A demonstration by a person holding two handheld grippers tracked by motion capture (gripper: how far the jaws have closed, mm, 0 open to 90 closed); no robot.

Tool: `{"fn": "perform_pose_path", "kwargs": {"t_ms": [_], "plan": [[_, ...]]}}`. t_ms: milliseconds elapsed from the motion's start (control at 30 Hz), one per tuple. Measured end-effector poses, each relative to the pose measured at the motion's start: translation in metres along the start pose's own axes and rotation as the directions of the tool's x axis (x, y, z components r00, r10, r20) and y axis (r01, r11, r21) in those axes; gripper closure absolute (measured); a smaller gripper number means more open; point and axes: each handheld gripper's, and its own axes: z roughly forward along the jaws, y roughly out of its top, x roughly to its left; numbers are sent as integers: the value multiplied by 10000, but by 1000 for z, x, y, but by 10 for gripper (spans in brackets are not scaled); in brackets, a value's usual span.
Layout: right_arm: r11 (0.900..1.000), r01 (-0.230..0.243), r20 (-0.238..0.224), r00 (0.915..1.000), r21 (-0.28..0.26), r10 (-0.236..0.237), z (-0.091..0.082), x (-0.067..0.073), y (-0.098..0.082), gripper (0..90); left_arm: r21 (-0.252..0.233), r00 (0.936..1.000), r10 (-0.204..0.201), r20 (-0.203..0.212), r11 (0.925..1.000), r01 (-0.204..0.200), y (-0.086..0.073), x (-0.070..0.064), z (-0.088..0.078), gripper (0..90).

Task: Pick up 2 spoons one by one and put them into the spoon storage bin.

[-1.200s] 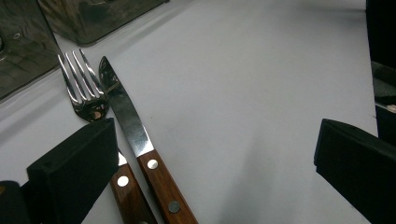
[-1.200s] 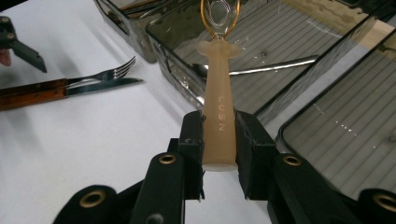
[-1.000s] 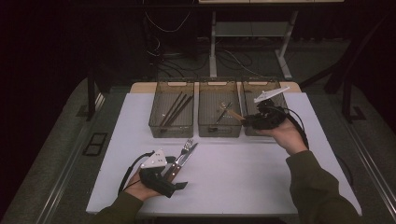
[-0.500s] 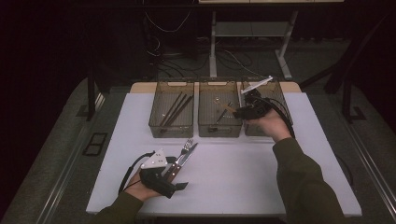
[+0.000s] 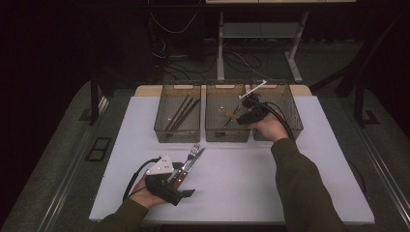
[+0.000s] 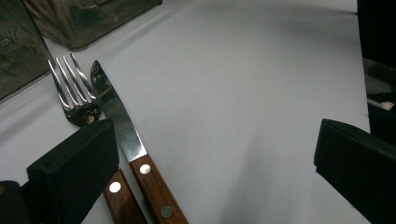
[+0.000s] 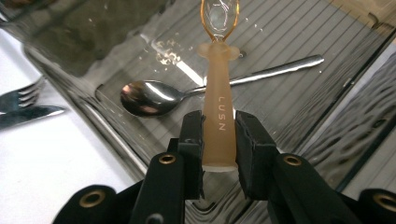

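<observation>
The right claw (image 7: 218, 135) is clamping the amber plastic spoon (image 7: 218, 107) by its stiff, light handle end, bowl toward twelve o'clock; the left claw (image 6: 215, 154) is gaping.

Matt translucent plastic spoon (image 7: 218, 116)

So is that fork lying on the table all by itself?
No, in the left gripper view the fork lies on the white table right beside a wooden-handled knife, their handles side by side.
</observation>
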Motion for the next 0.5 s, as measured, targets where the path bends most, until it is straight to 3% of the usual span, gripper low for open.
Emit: {"fn": "perform_pose_path", "kwargs": {"t_ms": [300, 500], "plan": [[9995, 34, 65, 10000, 309, -36, 11, 1, 1, 729, -19, 10000, 12, 1, 10000, -12, 0, -1, 1, 0], [9998, -181, 93, 9998, 54, 181, 9, -1, 1, 666, -26, 10000, 8, 7, 10000, -8, 0, -1, 1, 0]]}}
